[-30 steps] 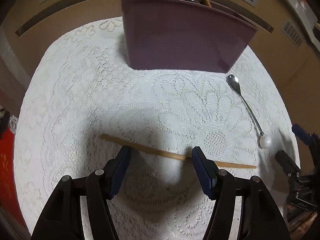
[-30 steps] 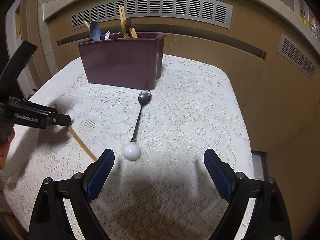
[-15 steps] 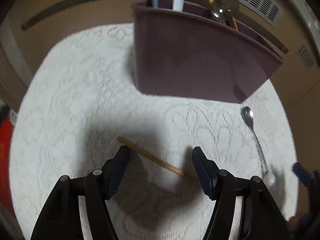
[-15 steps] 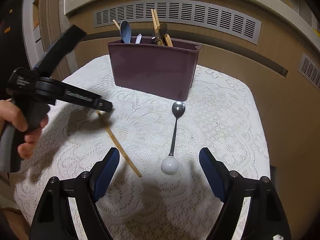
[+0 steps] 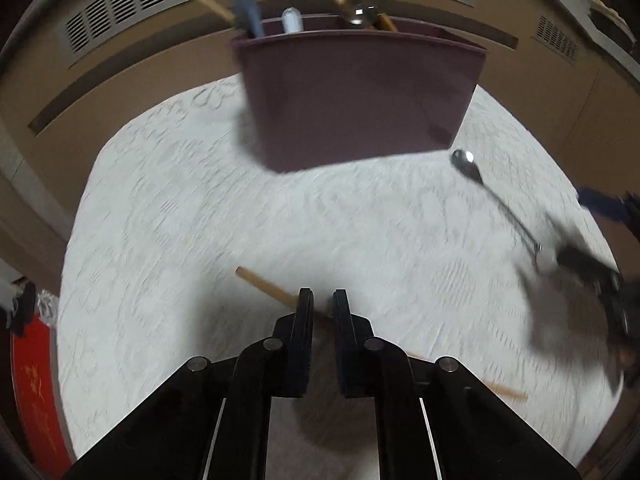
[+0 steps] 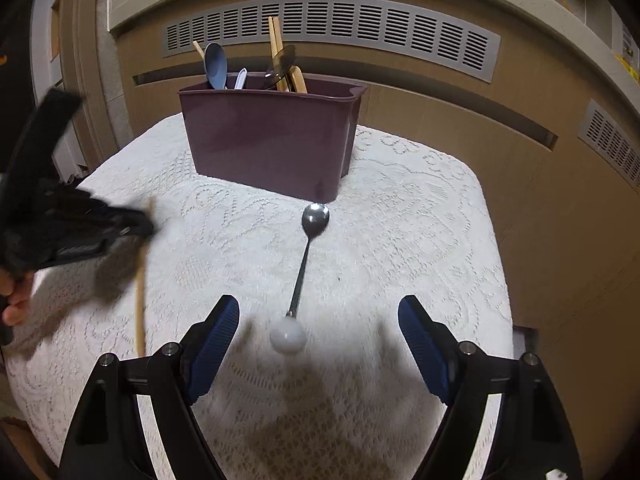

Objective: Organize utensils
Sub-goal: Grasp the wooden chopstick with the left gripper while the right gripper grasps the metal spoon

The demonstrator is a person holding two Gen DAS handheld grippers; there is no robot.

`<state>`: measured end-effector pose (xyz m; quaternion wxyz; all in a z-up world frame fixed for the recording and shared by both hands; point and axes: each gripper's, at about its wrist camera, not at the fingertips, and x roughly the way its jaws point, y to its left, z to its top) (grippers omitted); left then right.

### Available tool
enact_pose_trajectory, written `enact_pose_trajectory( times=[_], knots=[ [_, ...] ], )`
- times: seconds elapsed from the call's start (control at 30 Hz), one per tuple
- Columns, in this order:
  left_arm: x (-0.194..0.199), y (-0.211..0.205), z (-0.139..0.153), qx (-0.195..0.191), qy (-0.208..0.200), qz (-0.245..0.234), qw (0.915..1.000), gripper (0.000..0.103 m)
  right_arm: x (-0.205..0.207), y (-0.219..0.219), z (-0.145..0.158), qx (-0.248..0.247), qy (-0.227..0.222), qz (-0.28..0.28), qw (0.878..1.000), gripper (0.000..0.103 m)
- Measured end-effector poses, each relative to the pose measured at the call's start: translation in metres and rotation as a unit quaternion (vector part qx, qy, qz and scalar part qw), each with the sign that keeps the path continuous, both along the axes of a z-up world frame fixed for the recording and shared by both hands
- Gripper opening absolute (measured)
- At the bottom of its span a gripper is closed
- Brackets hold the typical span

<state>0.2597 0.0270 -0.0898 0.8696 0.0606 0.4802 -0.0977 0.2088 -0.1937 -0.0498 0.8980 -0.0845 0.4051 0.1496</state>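
— White lace cloth [image 6: 420,216] covers the table, purple caddy [image 6: 272,144] at twelve o'clock. What does the left gripper [image 5: 319,300] have?

— Its jaws are pinched narrow on the wooden chopstick [image 5: 264,285], which runs from ten o'clock to four across the fingers.

— And further right?

— The right gripper [image 6: 318,330] has wide jaws with nothing pressed between them. The ball-ended spoon [image 6: 306,256] points to twelve, its ball just ahead between the blue pads [image 6: 216,340]. I judge that hand nearest it.
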Motion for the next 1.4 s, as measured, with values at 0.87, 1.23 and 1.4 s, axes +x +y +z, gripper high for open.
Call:
enact_pose_trajectory(
  times=[0.87,1.23,1.4],
  knots=[
    [0.047,-0.003,-0.001,-0.074,0.049,0.100,0.9910,0.048,0.086,0.013,-0.014,0.015,0.032,0.005,0.999,0.022],
    [0.024,-0.054,0.004,-0.040,0.022,0.013,0.9989,0.006,0.038,0.000,0.029,0.010,-0.030,0.005,1.000,0.022],
    [0.008,-0.058,0.018,-0.046,0.000,-0.011,0.9989,0.006,0.025,0.001,0.042,0.005,-0.046,0.007,0.999,0.022]
  ],
)
